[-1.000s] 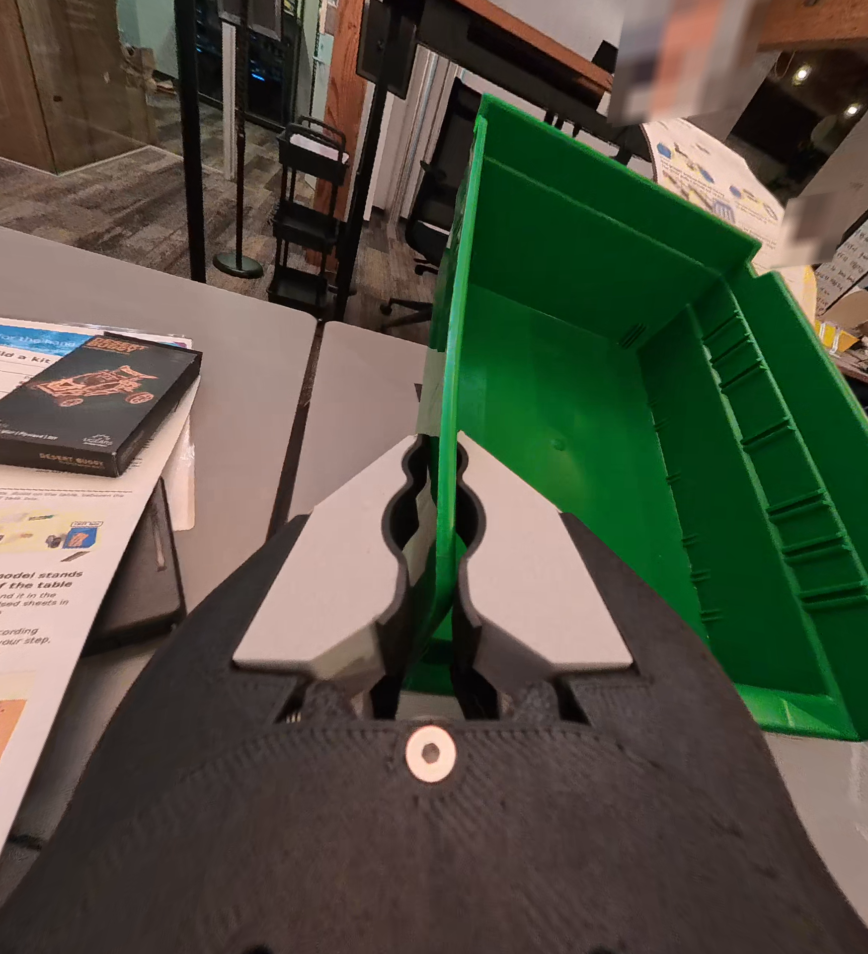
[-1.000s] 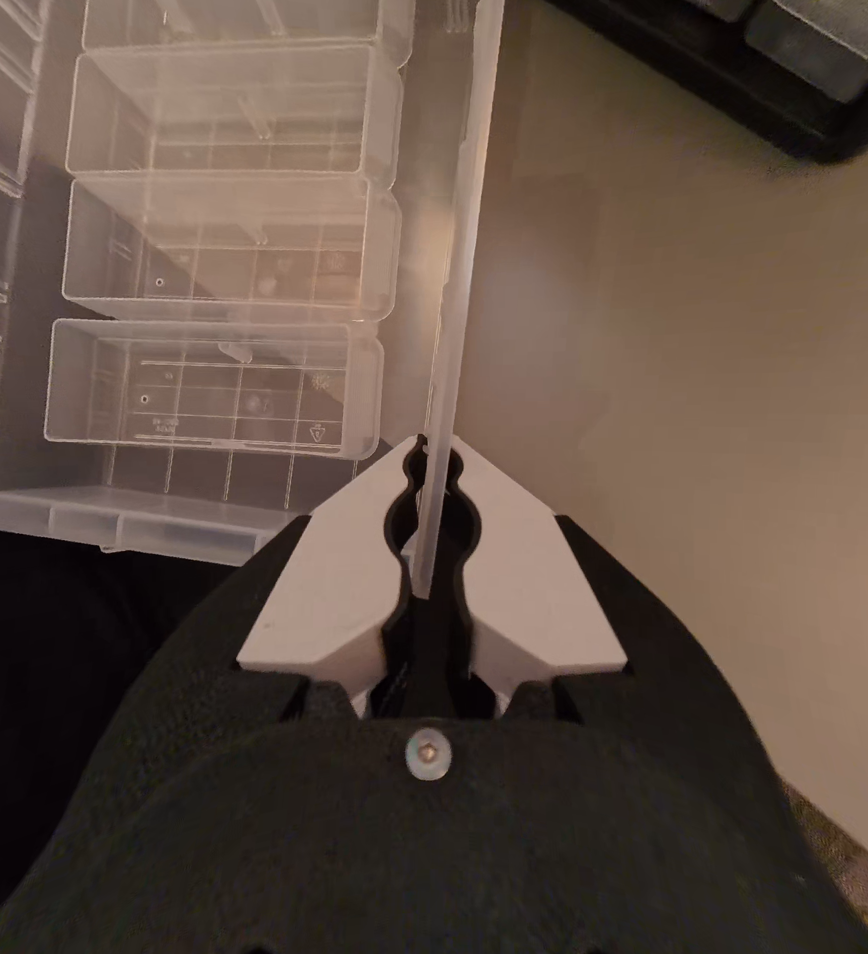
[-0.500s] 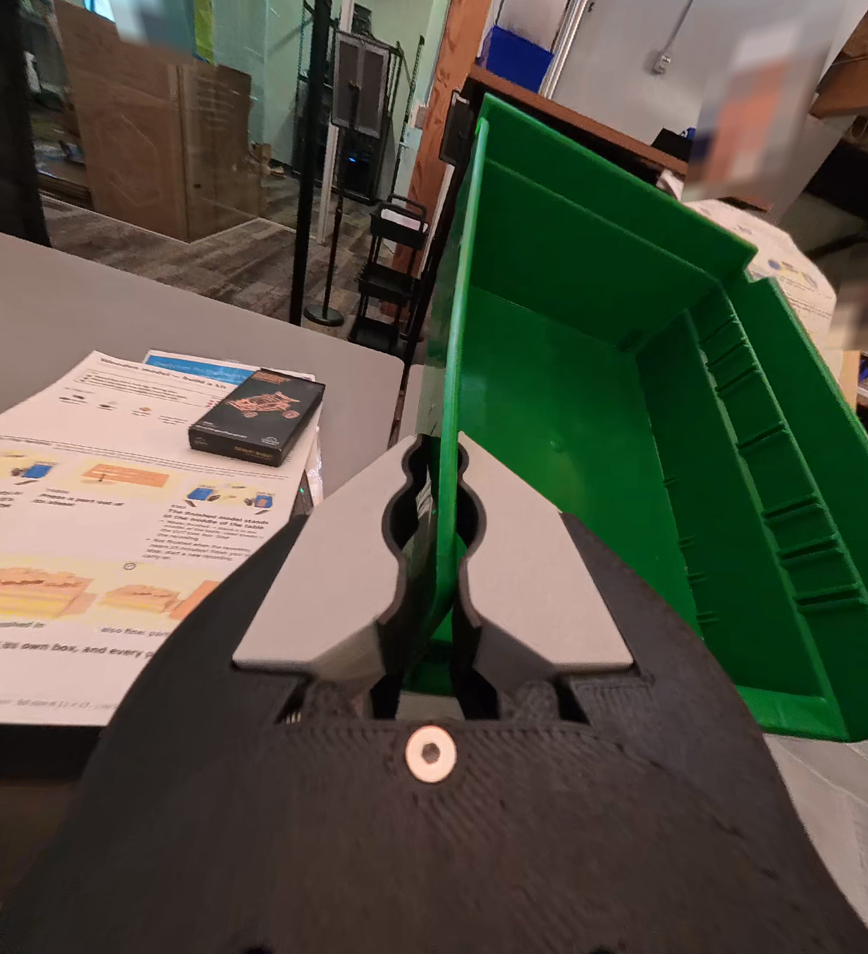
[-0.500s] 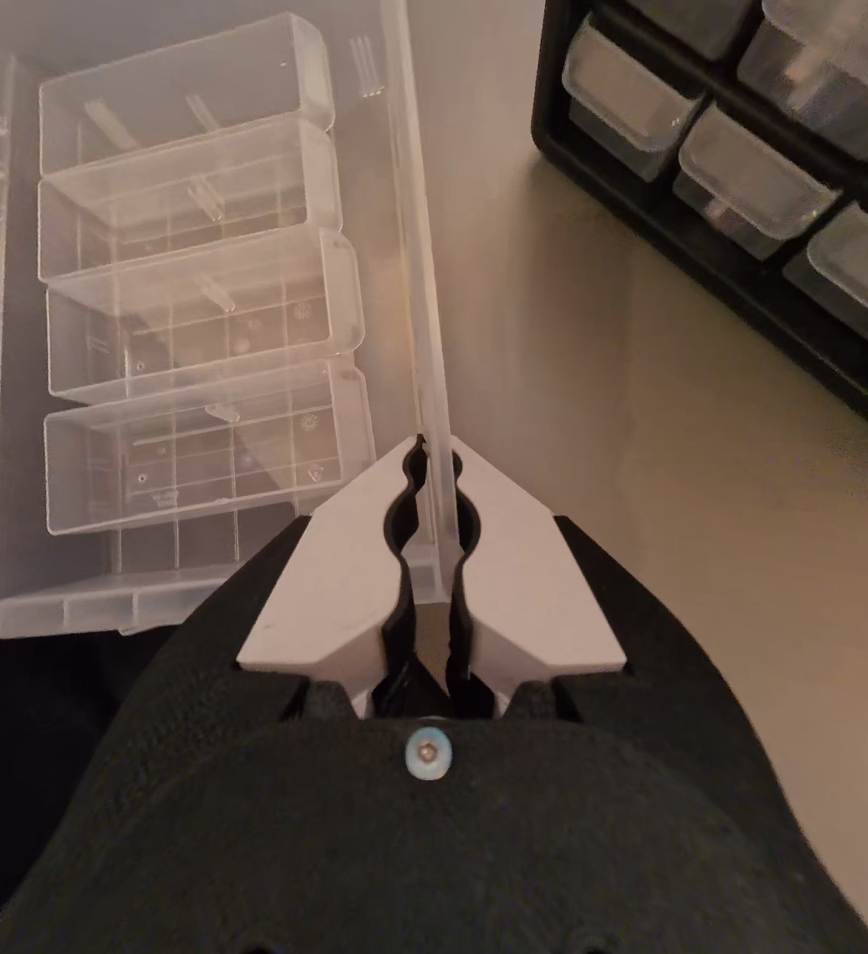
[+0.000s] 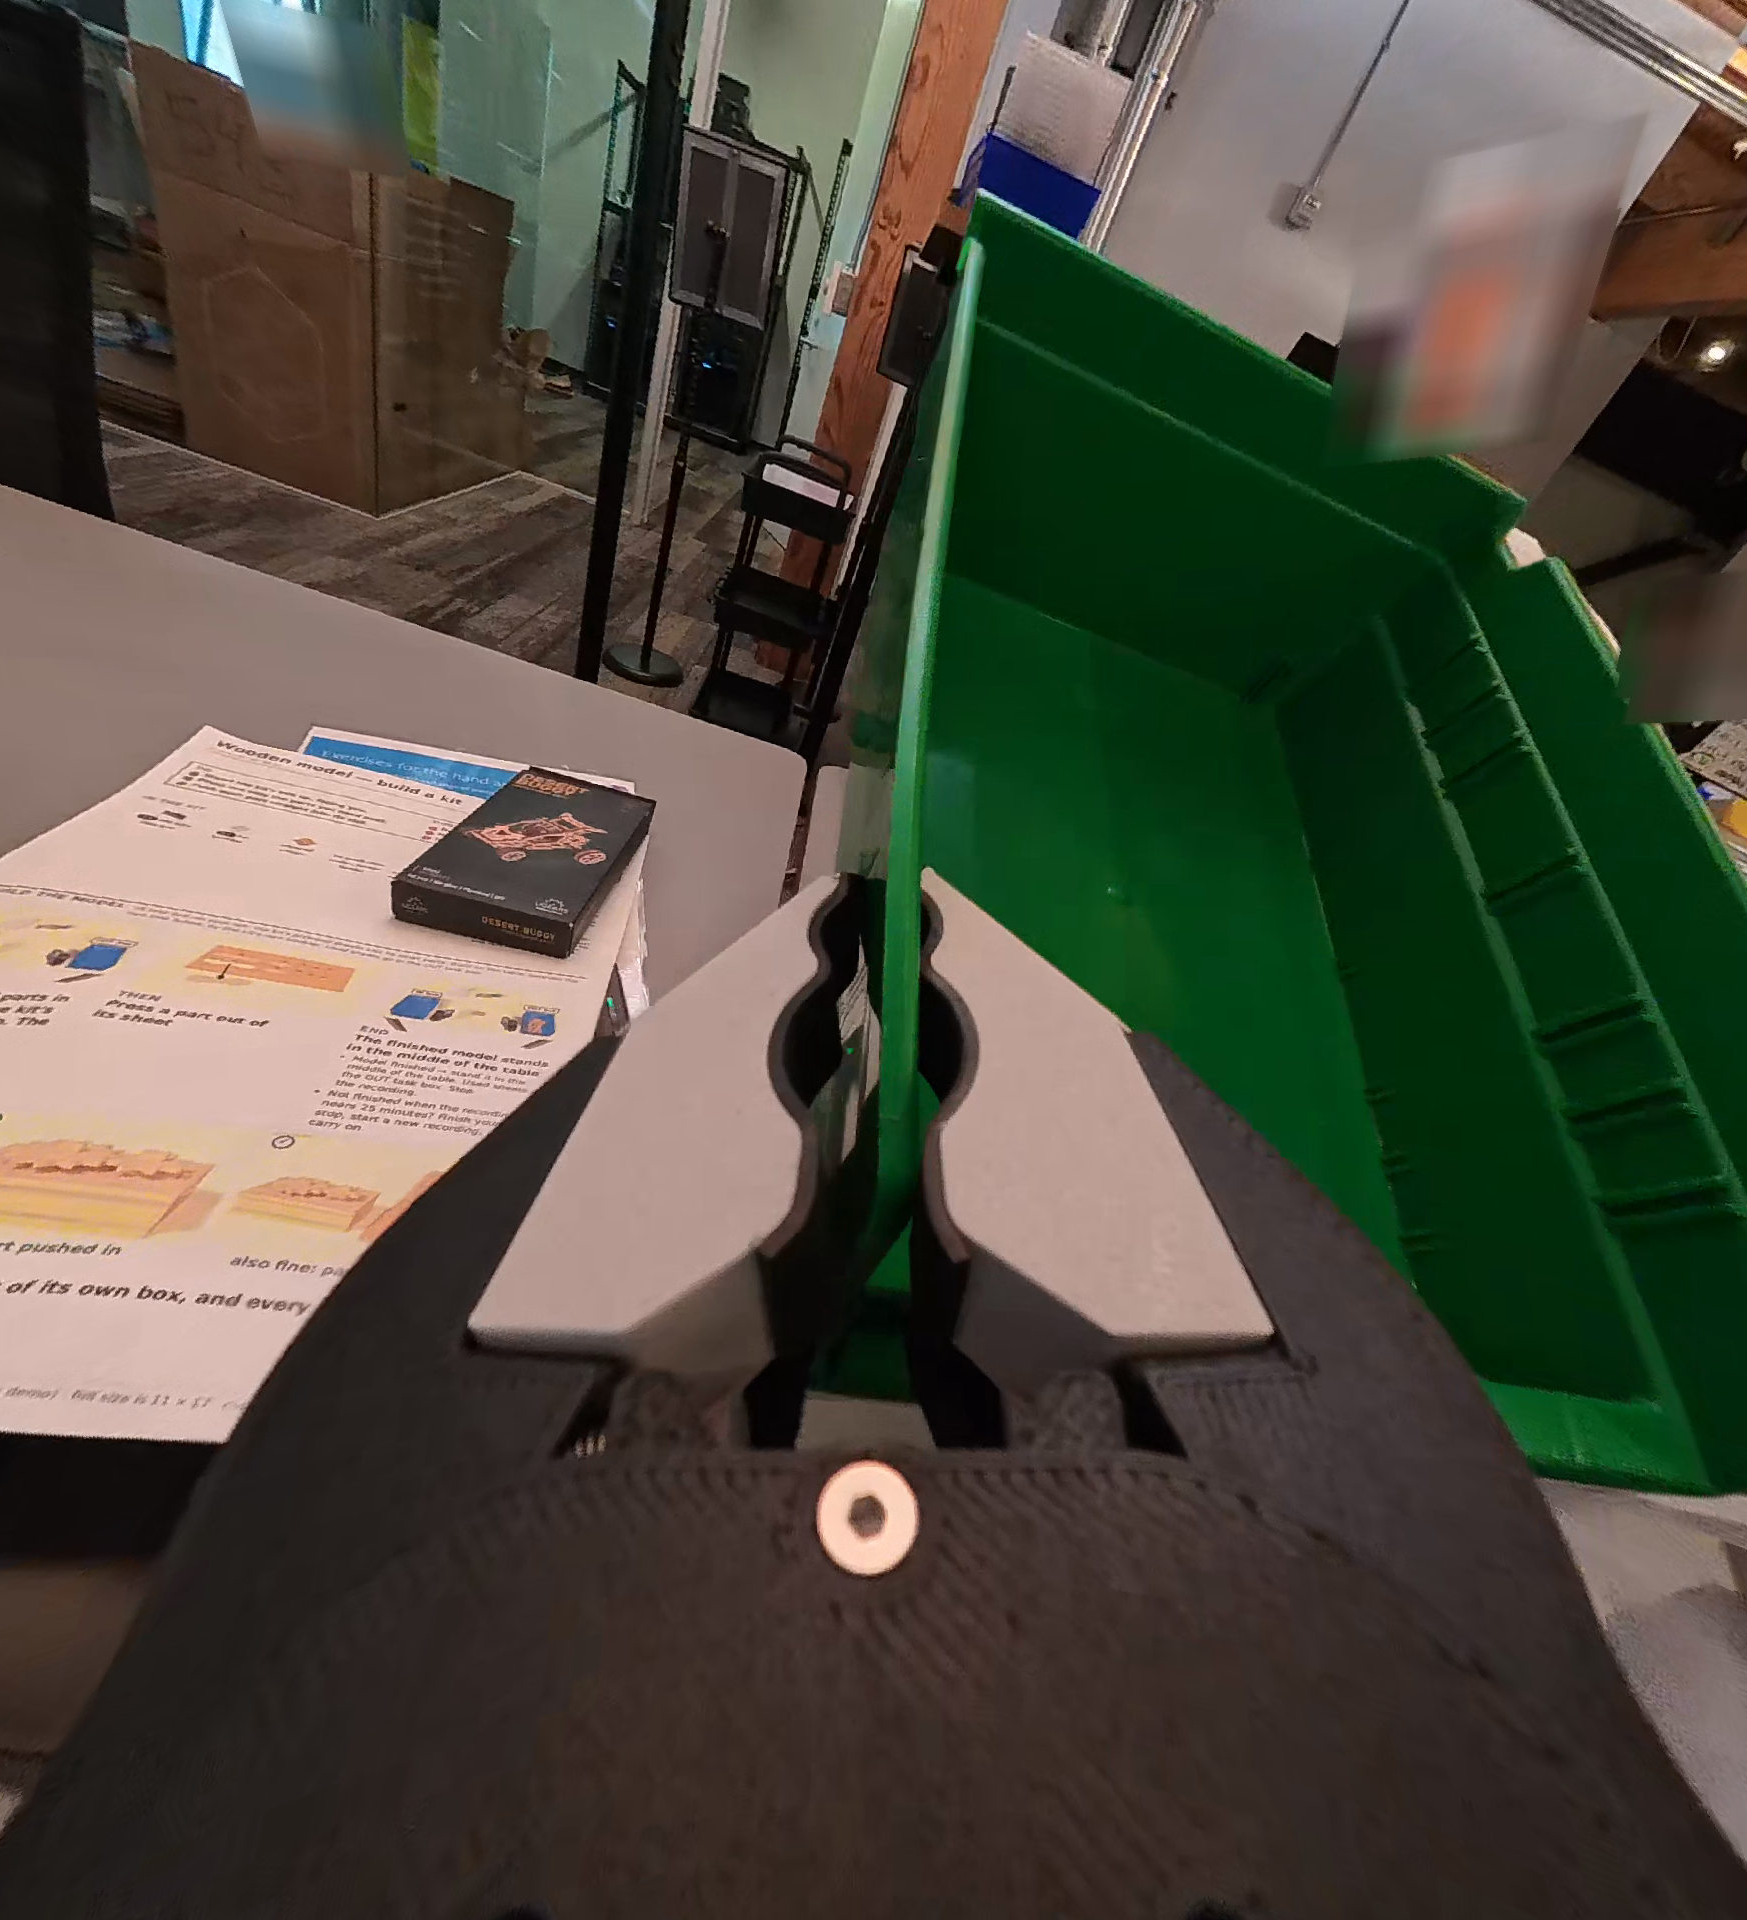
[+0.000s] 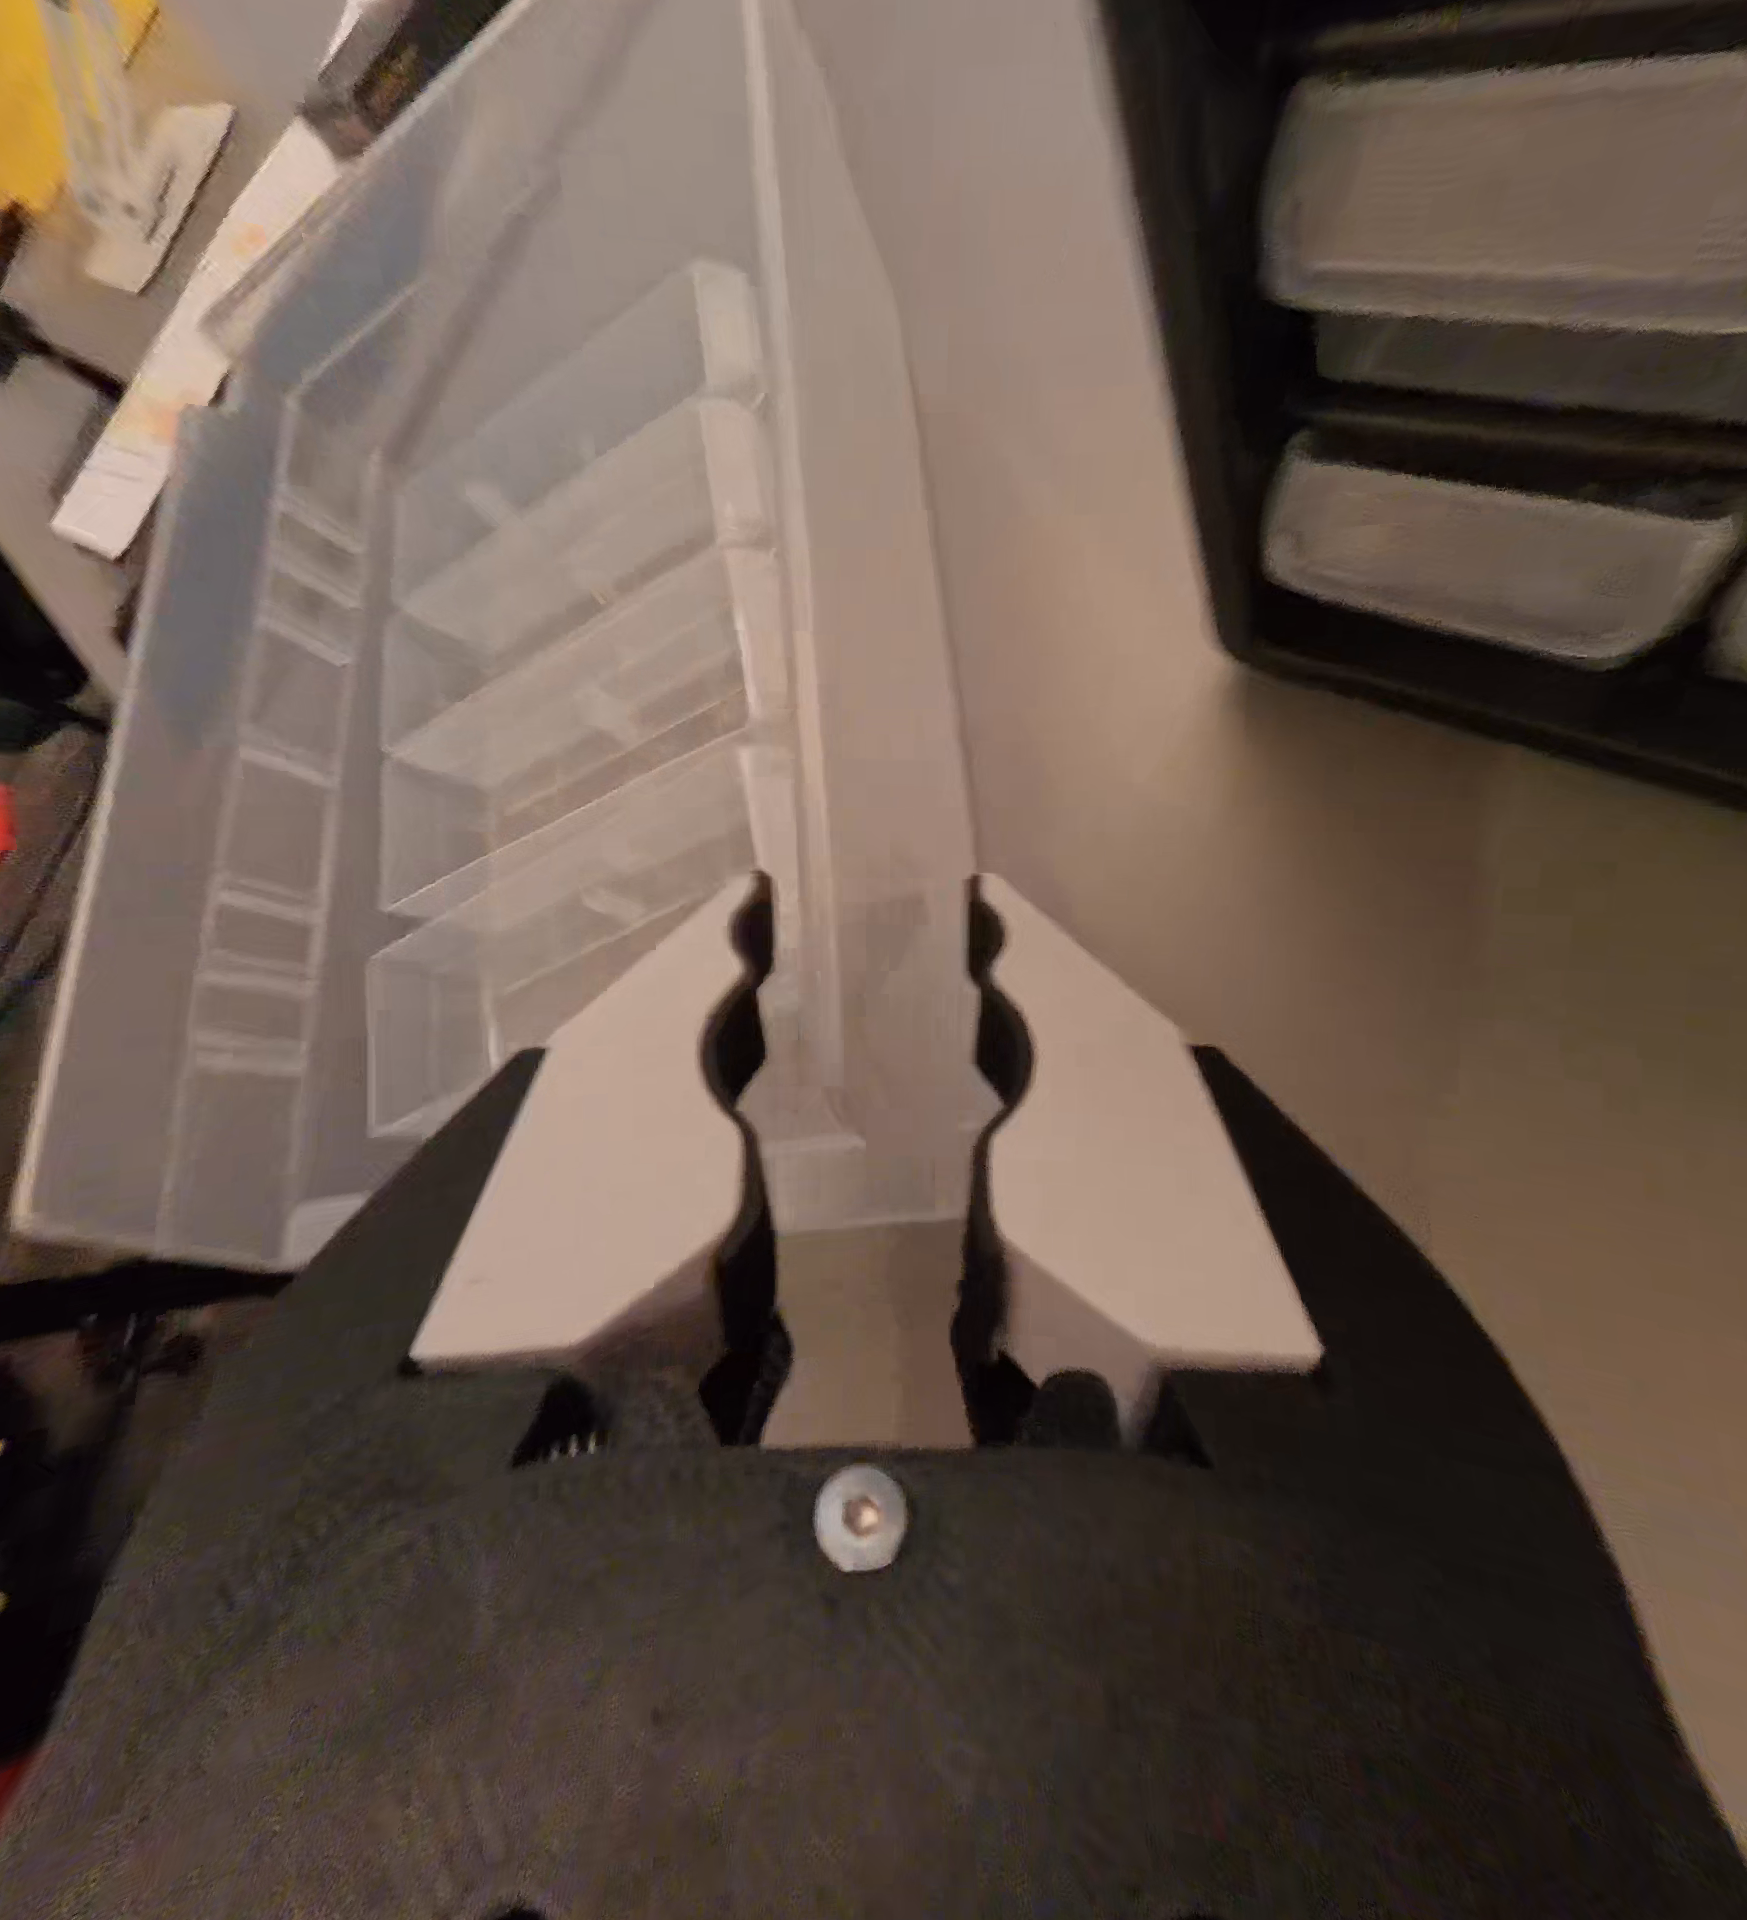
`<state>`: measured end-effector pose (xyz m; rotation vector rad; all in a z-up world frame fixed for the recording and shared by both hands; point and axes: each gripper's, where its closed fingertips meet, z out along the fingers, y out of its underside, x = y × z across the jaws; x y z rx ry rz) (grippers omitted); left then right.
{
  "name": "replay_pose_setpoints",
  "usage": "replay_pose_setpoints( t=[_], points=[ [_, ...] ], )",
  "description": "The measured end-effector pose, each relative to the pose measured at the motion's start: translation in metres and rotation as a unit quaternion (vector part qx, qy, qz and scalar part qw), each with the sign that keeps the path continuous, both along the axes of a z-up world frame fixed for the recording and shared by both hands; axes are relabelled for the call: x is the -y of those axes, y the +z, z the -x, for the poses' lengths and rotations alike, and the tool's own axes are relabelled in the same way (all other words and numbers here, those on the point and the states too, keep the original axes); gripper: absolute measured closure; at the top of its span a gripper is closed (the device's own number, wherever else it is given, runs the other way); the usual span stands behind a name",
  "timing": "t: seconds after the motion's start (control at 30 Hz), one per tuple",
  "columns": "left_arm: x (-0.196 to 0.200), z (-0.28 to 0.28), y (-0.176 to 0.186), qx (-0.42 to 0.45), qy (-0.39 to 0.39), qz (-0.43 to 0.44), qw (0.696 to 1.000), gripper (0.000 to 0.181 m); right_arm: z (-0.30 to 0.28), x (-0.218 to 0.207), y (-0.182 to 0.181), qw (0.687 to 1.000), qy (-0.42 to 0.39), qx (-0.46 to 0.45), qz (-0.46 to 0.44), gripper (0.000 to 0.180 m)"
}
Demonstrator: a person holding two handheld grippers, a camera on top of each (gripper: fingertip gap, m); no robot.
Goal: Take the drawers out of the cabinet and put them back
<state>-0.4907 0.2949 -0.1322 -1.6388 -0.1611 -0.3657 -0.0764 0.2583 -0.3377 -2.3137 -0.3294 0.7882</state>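
Two grippers show, one per wrist view. The left gripper [image 5: 881,914] has its grey fingers [image 5: 703,1132] pressed together on the thin side wall of a green bin [image 5: 1139,831], which is tilted so that its open inside faces the camera, with ribbed slots along the far wall. Just left of that clamp, a grey table [image 5: 121,665] carries printed sheets [image 5: 173,1091] and, lying on them, a small black box [image 5: 526,868] — apart from the bin.

The right gripper [image 6: 869,935] has its pale fingers [image 6: 609,1164] spread apart, with a clear gap on either side of the upright wall of a clear plastic tray [image 6: 817,623] that stands between them; whether either finger touches the wall cannot be told in the motion blur. Inside the tray, to the left of that wall, several clear drawers [image 6: 557,665] lie stacked side by side. The tray rests on a pale tabletop [image 6: 1368,1039]. Farther right and well apart from the tray stands the black cabinet [image 6: 1201,364], with translucent drawers seated in its slots — at least three fronts are visible.
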Motion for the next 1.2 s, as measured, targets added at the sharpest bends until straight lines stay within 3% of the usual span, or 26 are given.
replay_pose_setpoints(
  t=[0.03, 0.17, 0.23, 0.3, 0.4, 0.47, 0.57, 0.63, 0.77, 0.97, 1.13, 1.2],
  points=[
    [-0.001, -0.001, 0.000, 0.000, -0.002, 0.000, 1.000, 0.175, 0.007, 0.003, 0.002, 1.000, 0.017, -0.002, 0.001, 0.137],
    [-0.001, -0.001, 0.004, 0.006, -0.006, -0.005, 1.000, 0.175, 0.001, 0.017, 0.045, 0.987, 0.075, 0.061, -0.130, 0.122],
    [0.000, -0.001, 0.009, 0.009, -0.006, -0.010, 1.000, 0.175, 0.013, 0.043, 0.085, 0.953, 0.155, 0.077, -0.247, 0.122],
    [0.000, -0.001, 0.014, 0.013, -0.008, -0.016, 1.000, 0.176, 0.033, 0.076, 0.096, 0.895, 0.261, 0.127, -0.339, 0.125],
    [0.000, -0.006, 0.022, 0.028, -0.018, -0.029, 0.999, 0.175, 0.066, 0.112, 0.058, 0.798, 0.411, 0.212, -0.387, 0.128],
    [-0.001, -0.011, 0.027, 0.036, -0.024, -0.036, 0.998, 0.175, 0.078, 0.114, 0.022, 0.742, 0.461, 0.278, -0.400, 0.133],
    [-0.002, -0.017, 0.033, 0.036, -0.032, -0.039, 0.998, 0.175, 0.092, 0.104, -0.003, 0.710, 0.481, 0.306, -0.414, 0.144],
    [-0.002, -0.019, 0.036, 0.030, -0.035, -0.040, 0.998, 0.176, 0.101, 0.098, -0.007, 0.714, 0.481, 0.295, -0.415, 0.155],
    [-0.004, -0.021, 0.036, 0.025, -0.035, -0.039, 0.998, 0.175, 0.119, 0.082, -0.009, 0.717, 0.475, 0.291, -0.420, 0.156],
    [-0.008, -0.020, 0.029, 0.036, -0.036, -0.032, 0.998, 0.175, 0.158, 0.043, -0.009, 0.762, 0.424, 0.288, -0.395, 0.158],
    [-0.012, -0.029, 0.032, 0.063, -0.045, -0.037, 0.996, 0.176, 0.192, -0.007, -0.009, 0.822, 0.360, 0.283, -0.339, 0.158],
    [-0.014, -0.039, 0.035, 0.071, -0.056, -0.042, 0.995, 0.175, 0.207, -0.028, -0.009, 0.824, 0.344, 0.293, -0.342, 0.158]
  ],
)
